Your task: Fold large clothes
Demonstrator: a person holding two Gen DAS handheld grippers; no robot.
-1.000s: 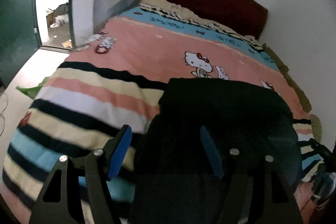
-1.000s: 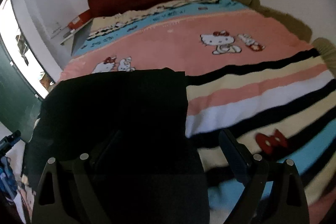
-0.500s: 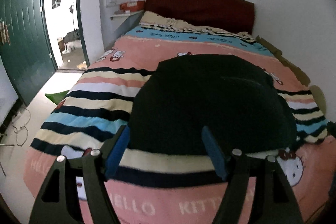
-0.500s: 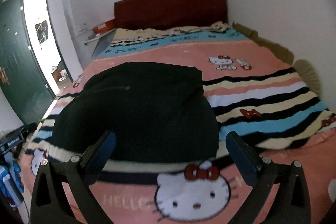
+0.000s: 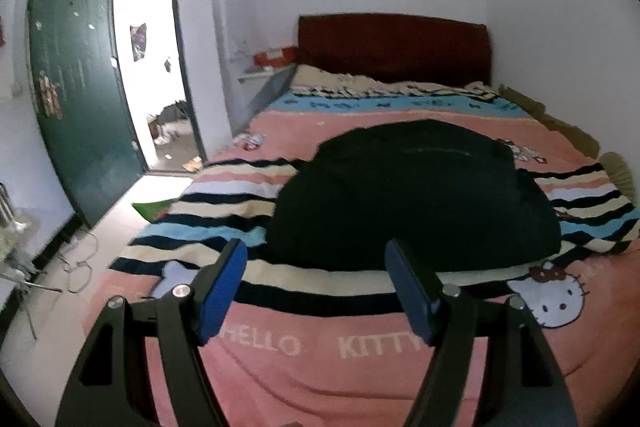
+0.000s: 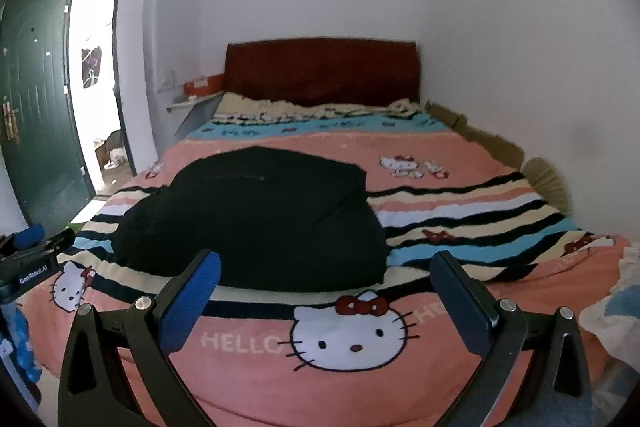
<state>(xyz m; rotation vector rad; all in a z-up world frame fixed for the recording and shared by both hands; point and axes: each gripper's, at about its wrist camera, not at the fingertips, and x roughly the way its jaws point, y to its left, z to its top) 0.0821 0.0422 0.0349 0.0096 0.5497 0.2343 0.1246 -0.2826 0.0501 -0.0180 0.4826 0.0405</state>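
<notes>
Pink and striped bedding covers the bed (image 5: 280,347), which fills most of both views, with a dark red headboard (image 6: 320,71) set against the white wall at the far end. A green door (image 5: 80,115) is seen standing open on the left side of the room.

On the middle of the blanket a black garment (image 5: 412,195) is laid in a compact, rounded block, its near edge resting on the striped band just above the cartoon cat print (image 6: 352,331). From its tidy outline it is judged to be folded already, though the layers themselves cannot be made out in the dark cloth. Little appears to be left beyond perhaps a final squaring of the edges or moving it aside.

Both tongs are held back from the bed edge, well apart from the garment. The left gripper (image 5: 316,287) is spread wide with nothing between its blue pads, and the right gripper (image 6: 324,295) is likewise spread and empty.
</notes>
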